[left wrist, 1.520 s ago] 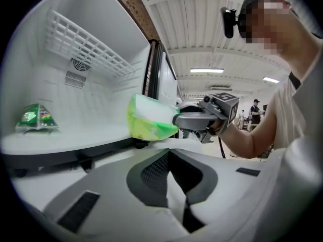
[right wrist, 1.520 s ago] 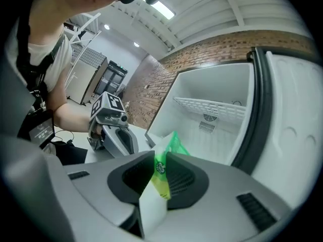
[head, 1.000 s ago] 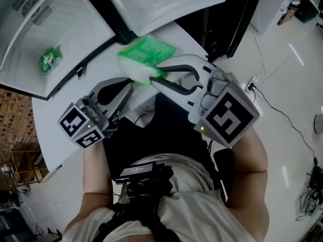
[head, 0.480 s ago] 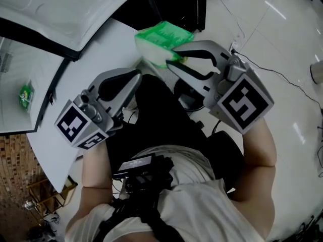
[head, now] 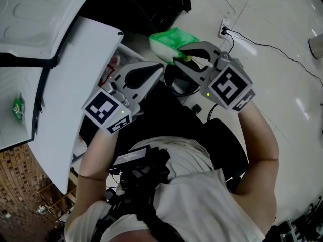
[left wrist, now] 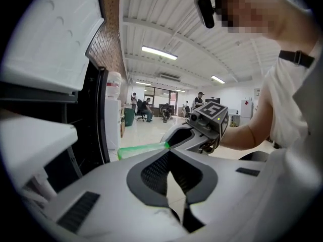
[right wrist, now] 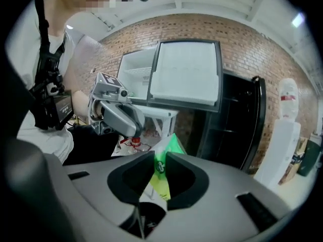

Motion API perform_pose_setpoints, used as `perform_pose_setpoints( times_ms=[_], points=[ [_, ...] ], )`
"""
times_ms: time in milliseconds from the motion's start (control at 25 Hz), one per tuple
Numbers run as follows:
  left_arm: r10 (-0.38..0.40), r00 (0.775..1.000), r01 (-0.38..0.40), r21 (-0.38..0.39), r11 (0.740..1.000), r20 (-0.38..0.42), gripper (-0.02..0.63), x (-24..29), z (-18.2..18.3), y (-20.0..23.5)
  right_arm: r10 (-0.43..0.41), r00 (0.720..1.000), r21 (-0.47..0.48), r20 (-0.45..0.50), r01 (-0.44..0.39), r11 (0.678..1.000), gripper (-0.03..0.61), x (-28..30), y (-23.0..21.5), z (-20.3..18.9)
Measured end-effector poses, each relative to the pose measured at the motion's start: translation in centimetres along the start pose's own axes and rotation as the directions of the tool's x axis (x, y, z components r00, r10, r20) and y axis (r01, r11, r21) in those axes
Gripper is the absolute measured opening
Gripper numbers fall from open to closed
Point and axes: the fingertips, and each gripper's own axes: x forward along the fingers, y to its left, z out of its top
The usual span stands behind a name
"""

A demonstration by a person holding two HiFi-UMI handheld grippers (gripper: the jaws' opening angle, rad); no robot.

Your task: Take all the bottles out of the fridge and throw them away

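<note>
My right gripper is shut on a crumpled green plastic bottle, which sticks out past its tips. In the right gripper view the green bottle is pinched flat between the jaws of the right gripper. My left gripper hangs just left of it, jaws shut with nothing between them. The left gripper view shows the same left gripper with its tips together and the green bottle beyond them. Another green bottle lies in the open fridge at the far left.
A dark round bin sits on the floor below both grippers. The white fridge door stands open at left, beside a dark cabinet. A wall socket and cable are on the tiled floor. A bag with red-capped items lies low by the fridge.
Both grippers have swung away from the fridge and sunk toward the floor and the dark bin. The green bottle stays gripped in the right gripper; the fridge has slid to the left.
</note>
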Motion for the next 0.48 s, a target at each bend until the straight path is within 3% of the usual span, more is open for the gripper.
perform_pose_setpoints(
  times_ms=[160, 480],
  points=[
    [-0.002, 0.998, -0.002, -0.061, 0.998, -0.057, 0.014, 2.6, -4.0, 0.1, 0.044, 0.995, 0.029, -0.090, -0.041, 0.999, 0.067, 2.0, 0.8, -6.7],
    [-0.032, 0.987, 0.019, -0.083, 0.996, -0.160, 0.014, 6.5, -8.6, 0.4, 0.119, 0.956, 0.158, -0.267, -0.078, 0.984, 0.066, 6.1, 1.5, -19.3]
  ],
)
